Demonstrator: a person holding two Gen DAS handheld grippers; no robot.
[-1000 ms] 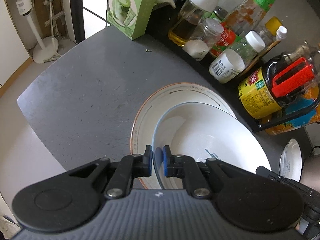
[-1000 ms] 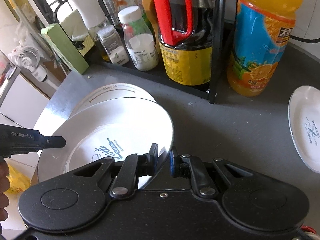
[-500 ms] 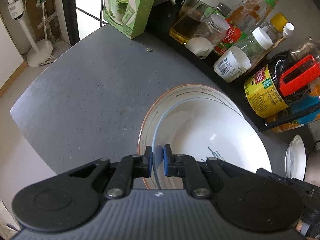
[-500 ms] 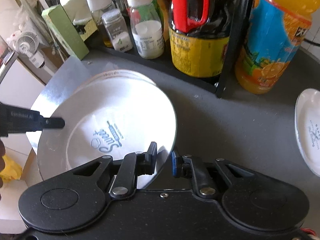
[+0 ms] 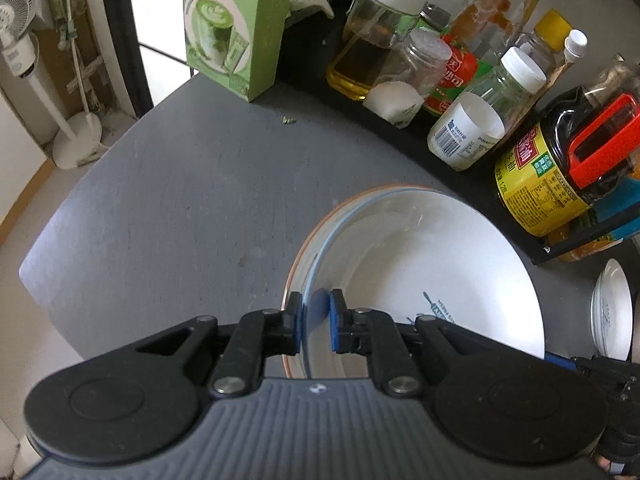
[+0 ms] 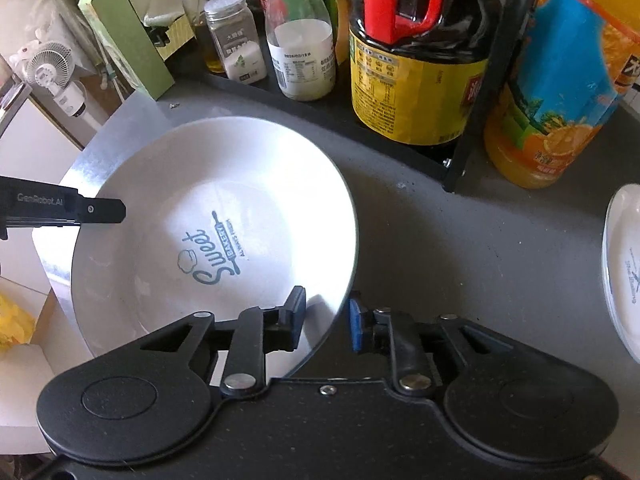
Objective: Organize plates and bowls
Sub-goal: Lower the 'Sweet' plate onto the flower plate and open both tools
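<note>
A white plate point(image 6: 168, 200) printed "Sweet Bakery" lies on a larger orange-rimmed plate point(image 5: 298, 256) on the grey counter point(image 5: 180, 200). My left gripper point(image 5: 315, 308) is shut on the white plate point(image 5: 420, 256) at its left rim. My right gripper point(image 6: 326, 312) straddles the plate's right rim; its jaws are opening, with the rim between the pads and neither pad pressing on it. In the right wrist view one of the left gripper's fingers point(image 6: 100, 210) reaches over the plate's left edge, and the larger plate is almost wholly hidden.
A stack of small white plates point(image 6: 624, 268) sits to the right. Behind the plates a black rack holds a red-handled soy sauce bottle point(image 6: 416, 60), an orange juice bottle point(image 6: 560, 92) and several jars. A green box point(image 5: 228, 28) stands at the back left; the counter edge drops off at left.
The white plate has come down from a tilt to lie flat on the larger plate. The right gripper's pads have parted from the rim. Both grippers sank a little.
</note>
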